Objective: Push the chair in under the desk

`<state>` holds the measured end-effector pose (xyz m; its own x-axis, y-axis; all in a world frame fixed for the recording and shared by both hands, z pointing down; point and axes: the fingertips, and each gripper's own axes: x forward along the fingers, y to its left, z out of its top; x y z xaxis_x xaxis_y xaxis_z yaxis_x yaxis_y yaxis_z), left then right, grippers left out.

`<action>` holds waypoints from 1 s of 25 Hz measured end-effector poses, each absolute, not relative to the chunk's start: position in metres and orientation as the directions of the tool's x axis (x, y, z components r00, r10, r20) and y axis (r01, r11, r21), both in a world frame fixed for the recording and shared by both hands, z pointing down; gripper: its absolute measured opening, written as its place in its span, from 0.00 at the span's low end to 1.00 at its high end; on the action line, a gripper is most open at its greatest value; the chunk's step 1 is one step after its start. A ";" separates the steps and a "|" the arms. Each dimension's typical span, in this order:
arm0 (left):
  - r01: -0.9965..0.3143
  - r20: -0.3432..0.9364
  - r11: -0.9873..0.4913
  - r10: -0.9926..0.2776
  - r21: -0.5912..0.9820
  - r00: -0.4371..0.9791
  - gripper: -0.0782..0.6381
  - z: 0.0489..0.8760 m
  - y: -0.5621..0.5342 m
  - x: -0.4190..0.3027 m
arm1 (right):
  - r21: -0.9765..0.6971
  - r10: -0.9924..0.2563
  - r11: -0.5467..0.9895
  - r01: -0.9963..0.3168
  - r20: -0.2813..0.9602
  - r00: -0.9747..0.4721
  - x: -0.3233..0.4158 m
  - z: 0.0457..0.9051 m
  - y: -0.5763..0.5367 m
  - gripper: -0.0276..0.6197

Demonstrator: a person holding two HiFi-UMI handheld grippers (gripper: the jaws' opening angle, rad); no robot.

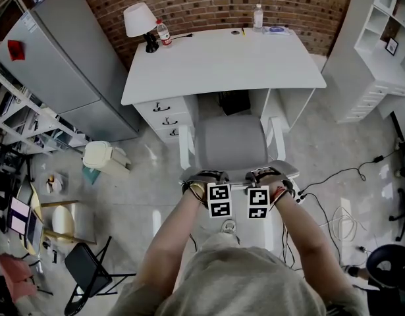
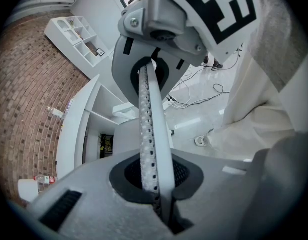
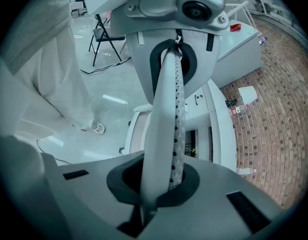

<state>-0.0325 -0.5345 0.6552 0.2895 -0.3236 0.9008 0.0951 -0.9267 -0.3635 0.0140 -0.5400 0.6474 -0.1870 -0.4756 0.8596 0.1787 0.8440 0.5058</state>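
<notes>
Evenness is what this push needs. In the head view the chair (image 1: 232,143) stands square to the bench (image 1: 222,64). The far edge of its grey seat is just at the kneehole, and its backrest is well out on the near side. The left hand (image 1: 201,180) and right hand (image 1: 273,178) sit at the near top edge of the backrest, one toward each end. The left gripper (image 2: 145,84) and right gripper (image 3: 171,69) point inward at each other between the hands, each with its jaws pressed together on nothing. Whether gripper or glove bears on the backrest I cannot tell.

The push should probably go straight toward the far wall, with equal force from each side, so the chair does not swing. The white armrests (image 1: 276,137) have to pass between the drawers (image 1: 166,118) on the left and the bench leg (image 1: 296,110) on the right. That gap looks snug, so go slowly and correct early. Cables (image 1: 334,176) lie on the floor near the chair's right side and might snag its base. Stop once the backrest nears the bench edge.
</notes>
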 end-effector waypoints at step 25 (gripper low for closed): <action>0.116 0.896 -0.918 -0.332 -0.379 0.296 0.15 0.654 -0.617 -0.036 | 0.518 -0.488 0.839 0.168 0.852 -0.187 0.010 0.646 -0.621 0.06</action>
<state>-0.0355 -0.6169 0.6543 0.2962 -0.3318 0.8956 0.1163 -0.9182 -0.3786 0.0102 -0.6213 0.6463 -0.1872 -0.4884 0.8523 0.1681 0.8389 0.5177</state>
